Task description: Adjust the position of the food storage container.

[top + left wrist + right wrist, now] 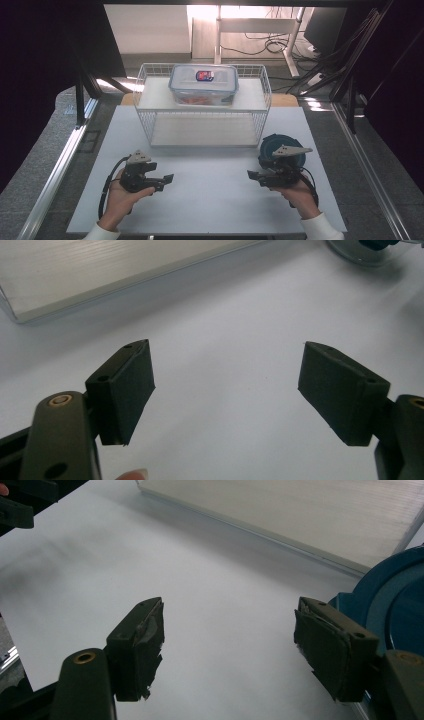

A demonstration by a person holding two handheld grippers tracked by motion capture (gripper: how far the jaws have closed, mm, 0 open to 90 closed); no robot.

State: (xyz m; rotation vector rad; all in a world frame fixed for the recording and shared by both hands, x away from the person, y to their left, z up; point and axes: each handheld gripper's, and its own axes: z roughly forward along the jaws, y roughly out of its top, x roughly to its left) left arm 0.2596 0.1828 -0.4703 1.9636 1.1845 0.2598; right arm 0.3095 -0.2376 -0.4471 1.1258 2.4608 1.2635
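My left gripper (169, 179) rests low over the white table, held in a hand at the front left, jaws pointing right. Its own view shows the gripper (226, 385) open with bare tabletop between the pads. My right gripper (251, 175) is held at the front right, jaws pointing left toward the other one. In the right gripper view it (229, 647) stands open and holds nothing. A blue round dish (270, 146) sits on the table just behind the right hand, and its rim (395, 590) shows beside the right jaw.
A white wire basket rack (204, 125) stands at the back middle of the table. A clear lidded food container (203, 84) with a red-and-blue label sits on its top shelf. The rack's lower shelf board (310, 520) lies ahead. Metal rails (55, 170) flank the table.
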